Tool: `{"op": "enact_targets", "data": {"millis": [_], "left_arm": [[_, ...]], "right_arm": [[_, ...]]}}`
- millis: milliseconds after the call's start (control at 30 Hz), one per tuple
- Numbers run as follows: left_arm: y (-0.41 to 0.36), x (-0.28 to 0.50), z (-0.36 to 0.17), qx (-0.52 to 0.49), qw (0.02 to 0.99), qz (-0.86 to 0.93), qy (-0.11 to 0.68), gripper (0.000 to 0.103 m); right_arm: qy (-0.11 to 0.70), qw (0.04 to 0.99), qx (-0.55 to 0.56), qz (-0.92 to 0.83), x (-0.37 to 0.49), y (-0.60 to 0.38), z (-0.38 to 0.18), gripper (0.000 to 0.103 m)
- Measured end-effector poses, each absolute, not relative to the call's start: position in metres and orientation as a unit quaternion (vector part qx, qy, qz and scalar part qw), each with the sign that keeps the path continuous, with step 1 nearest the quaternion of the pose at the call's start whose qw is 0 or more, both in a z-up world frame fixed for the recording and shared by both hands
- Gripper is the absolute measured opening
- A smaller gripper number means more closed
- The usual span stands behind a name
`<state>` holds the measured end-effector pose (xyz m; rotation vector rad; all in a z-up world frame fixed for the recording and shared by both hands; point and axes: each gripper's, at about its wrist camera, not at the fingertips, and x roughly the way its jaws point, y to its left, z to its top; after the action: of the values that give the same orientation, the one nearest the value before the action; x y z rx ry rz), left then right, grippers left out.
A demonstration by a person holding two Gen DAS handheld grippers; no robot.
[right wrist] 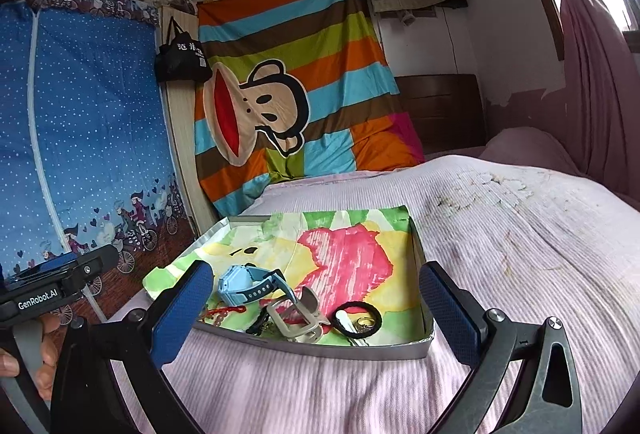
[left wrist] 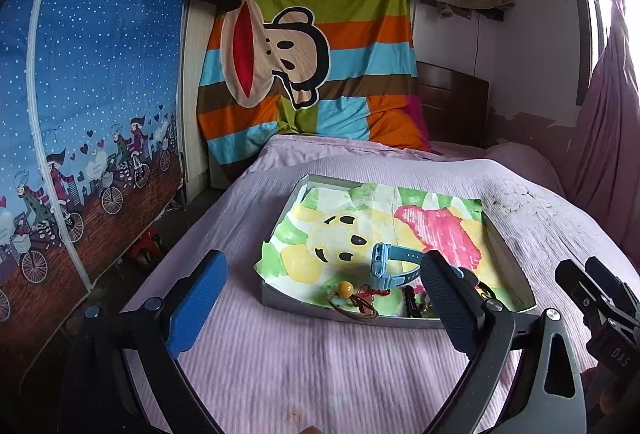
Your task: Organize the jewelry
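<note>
Both the left gripper (left wrist: 324, 298) and right gripper (right wrist: 316, 310) hang wide apart, holding nothing. The blue watch (right wrist: 248, 284), hair tie (right wrist: 358, 318) and clip (right wrist: 296, 318) lie along the tray's (right wrist: 422, 254) near edge on the bed (right wrist: 500, 234).

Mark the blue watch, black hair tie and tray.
blue watch (right wrist: 235, 288), right wrist view, on its face.
black hair tie (right wrist: 374, 314), right wrist view, on its band.
tray (right wrist: 340, 348), right wrist view, on its near wall.

My right finger (left wrist: 452, 298) covers the tray's (left wrist: 516, 274) small pieces behind it; I can't tell what they are.
</note>
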<state>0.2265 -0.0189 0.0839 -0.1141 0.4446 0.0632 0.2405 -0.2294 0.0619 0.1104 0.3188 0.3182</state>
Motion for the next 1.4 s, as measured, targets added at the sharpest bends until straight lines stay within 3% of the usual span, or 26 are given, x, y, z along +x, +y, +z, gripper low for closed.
{"op": "enact_targets", "data": {"millis": [767, 1400], "left_arm": [[-0.010, 0.109, 0.115, -0.049, 0.986, 0.013, 0.158, 0.095], [0.006, 0.061, 0.081, -0.045, 0.987, 0.018, 0.155, 0.095]], "right_arm": [[0.134, 0.978, -0.002, 0.161, 0.157, -0.210, 0.069, 0.103], [0.131, 0.981, -0.010, 0.146, 0.100, -0.203, 0.039, 0.103]]}}
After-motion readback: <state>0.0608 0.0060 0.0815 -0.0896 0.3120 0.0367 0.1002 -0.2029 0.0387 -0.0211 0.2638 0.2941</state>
